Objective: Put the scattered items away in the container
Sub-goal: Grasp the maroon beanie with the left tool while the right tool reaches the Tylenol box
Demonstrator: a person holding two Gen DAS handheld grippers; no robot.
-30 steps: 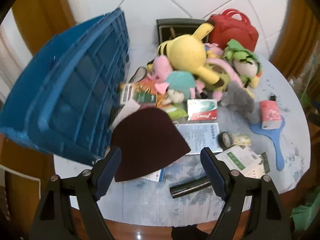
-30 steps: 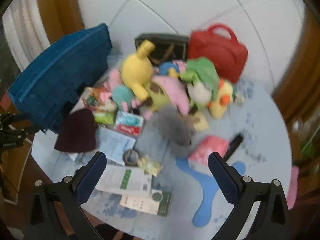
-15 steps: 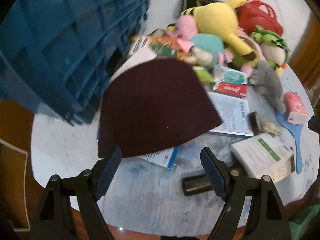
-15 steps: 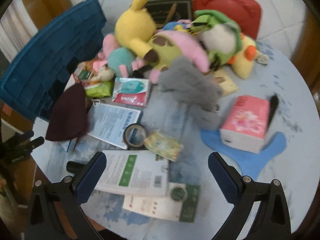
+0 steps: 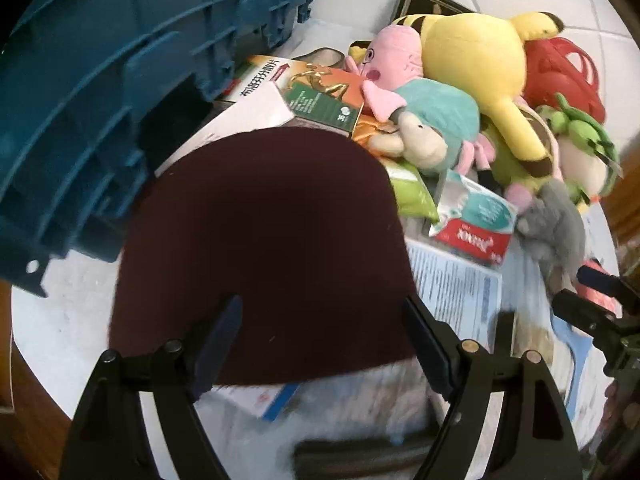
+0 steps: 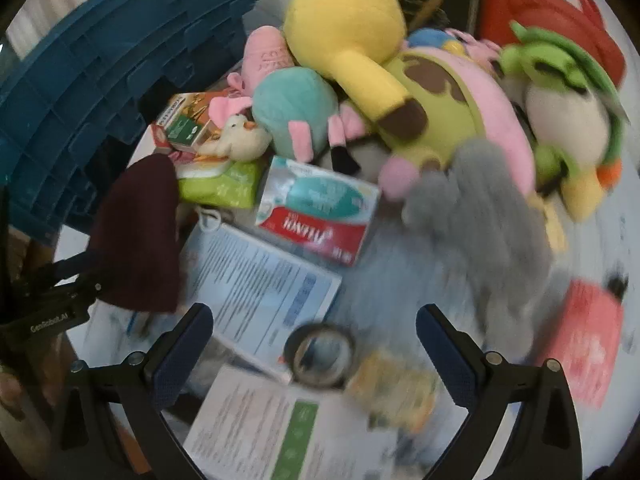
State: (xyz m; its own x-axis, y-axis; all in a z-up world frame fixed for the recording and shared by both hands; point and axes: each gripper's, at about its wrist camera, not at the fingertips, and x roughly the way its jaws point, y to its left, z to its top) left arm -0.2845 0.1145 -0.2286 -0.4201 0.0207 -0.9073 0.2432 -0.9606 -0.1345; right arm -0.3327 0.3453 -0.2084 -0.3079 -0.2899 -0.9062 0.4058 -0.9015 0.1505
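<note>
"GenRobot.AI" on left gripper

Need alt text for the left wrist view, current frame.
The open left gripper reaches over the near edge of a dark maroon felt hat lying on a white table. A blue plastic crate stands left of it; a pile of plush toys and leaflets lies right.

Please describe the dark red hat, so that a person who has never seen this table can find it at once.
Start at the big blue crate on the left of the table. Just beside its lower edge lies the maroon hat, flat on papers, with the open left gripper over its near edge. Among bright toys and printed boxes, it alone is plain, dark and dome-shaped.
</note>
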